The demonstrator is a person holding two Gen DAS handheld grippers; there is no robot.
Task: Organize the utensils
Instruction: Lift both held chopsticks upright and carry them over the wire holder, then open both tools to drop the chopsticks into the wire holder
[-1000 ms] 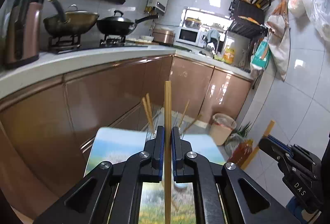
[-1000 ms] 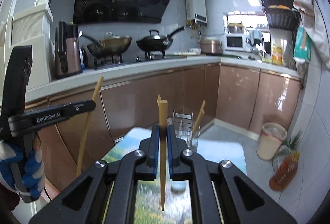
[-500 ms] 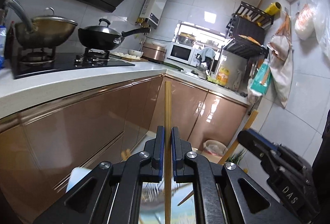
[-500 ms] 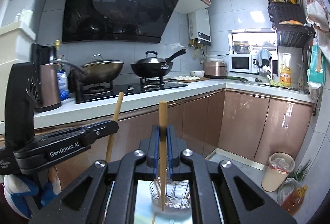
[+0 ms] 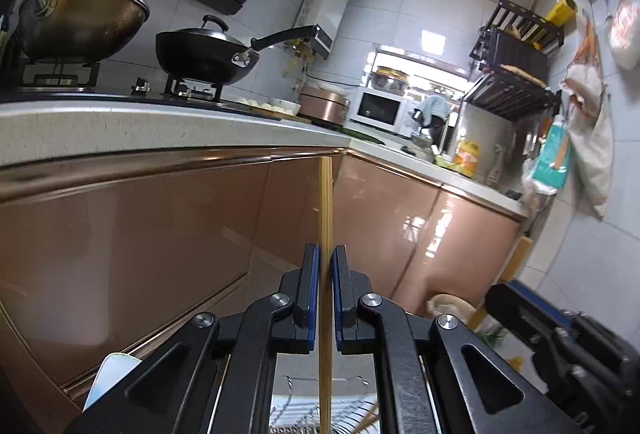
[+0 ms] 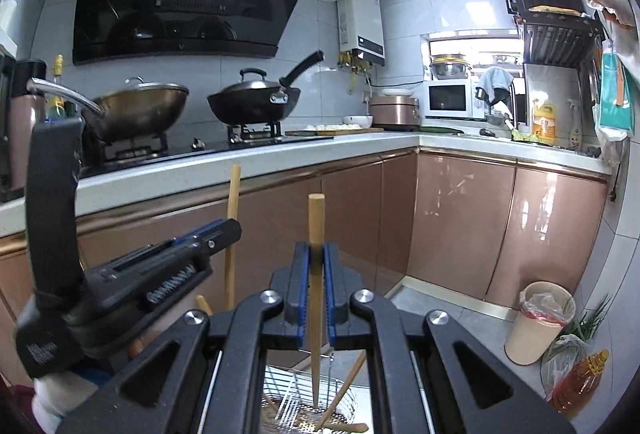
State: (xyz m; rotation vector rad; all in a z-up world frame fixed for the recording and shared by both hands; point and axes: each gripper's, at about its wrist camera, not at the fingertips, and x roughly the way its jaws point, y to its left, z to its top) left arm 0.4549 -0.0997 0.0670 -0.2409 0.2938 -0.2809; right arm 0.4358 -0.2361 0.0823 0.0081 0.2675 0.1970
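My left gripper (image 5: 325,262) is shut on a wooden chopstick (image 5: 325,218) that stands upright between its blue pads. My right gripper (image 6: 316,260) is shut on a second wooden chopstick (image 6: 316,222), also upright, its lower tip hanging over a wire utensil basket (image 6: 280,390) that holds other chopsticks. The same basket (image 5: 296,414) shows below the left gripper's jaws. In the right wrist view the left gripper (image 6: 224,234) and its chopstick (image 6: 232,194) are at the left. In the left wrist view the right gripper's body (image 5: 560,338) is at the lower right.
Copper-coloured cabinet doors (image 6: 460,226) and a white counter (image 6: 248,162) run behind. Two woks (image 6: 256,102) sit on the stove. A bin (image 6: 538,318) and an oil bottle (image 6: 580,382) stand on the floor at right. A picture-printed table corner (image 5: 108,374) shows at lower left.
Both grippers have tilted upward while holding their chopsticks, so the table has dropped out of view and the basket now sits at the bottom edge, right under both chopsticks.
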